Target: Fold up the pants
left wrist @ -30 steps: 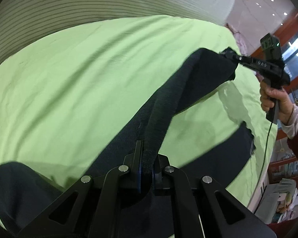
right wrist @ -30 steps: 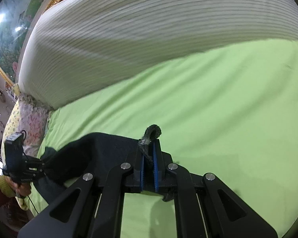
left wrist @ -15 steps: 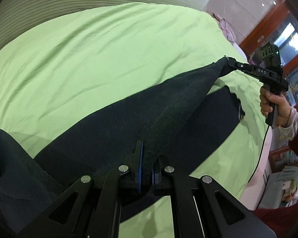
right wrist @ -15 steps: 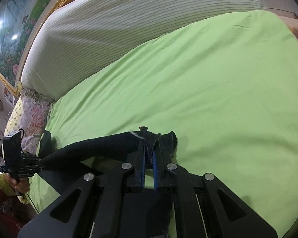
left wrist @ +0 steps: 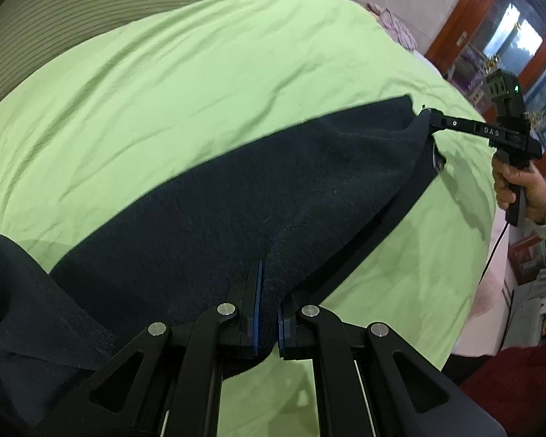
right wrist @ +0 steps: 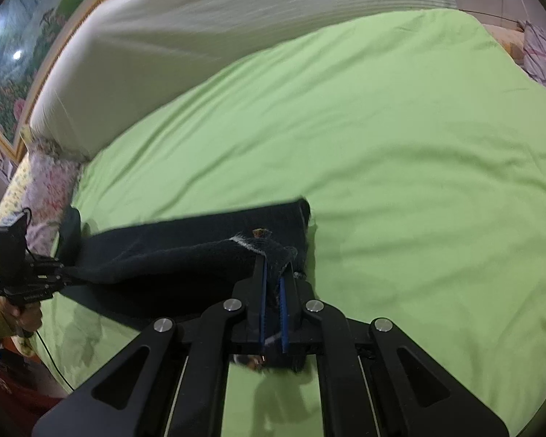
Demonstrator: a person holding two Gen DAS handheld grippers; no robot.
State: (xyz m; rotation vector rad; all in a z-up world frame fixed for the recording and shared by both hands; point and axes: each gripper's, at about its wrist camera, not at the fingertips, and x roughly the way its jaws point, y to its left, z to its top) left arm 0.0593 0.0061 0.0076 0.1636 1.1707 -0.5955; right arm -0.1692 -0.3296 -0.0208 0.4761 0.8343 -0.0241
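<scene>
Dark navy pants [left wrist: 258, 189] stretch across a green bedsheet [left wrist: 185, 73], held taut between both grippers. My left gripper [left wrist: 267, 309] is shut on one edge of the pants at the bottom of its view. My right gripper [right wrist: 273, 276] is shut on the frayed hem end of the pants [right wrist: 185, 251]. In the left wrist view the right gripper [left wrist: 427, 118] pinches the far end at the right. In the right wrist view the left gripper [right wrist: 67, 273] holds the other end at the far left. Part of the fabric lies on the sheet below the lifted edge.
A white striped headboard cushion [right wrist: 236, 25] runs along the far side of the bed. A floral pillow [right wrist: 40, 182] lies at the bed's left corner. The bed's edge [left wrist: 491, 255] drops off near the person's hand [left wrist: 520, 185]. A painting in a gold frame [right wrist: 14, 73] hangs behind.
Both grippers have lowered and pulled apart, so the pants went from a raised, narrow twisted band to a wide flat span close over the sheet. Both grips held.
</scene>
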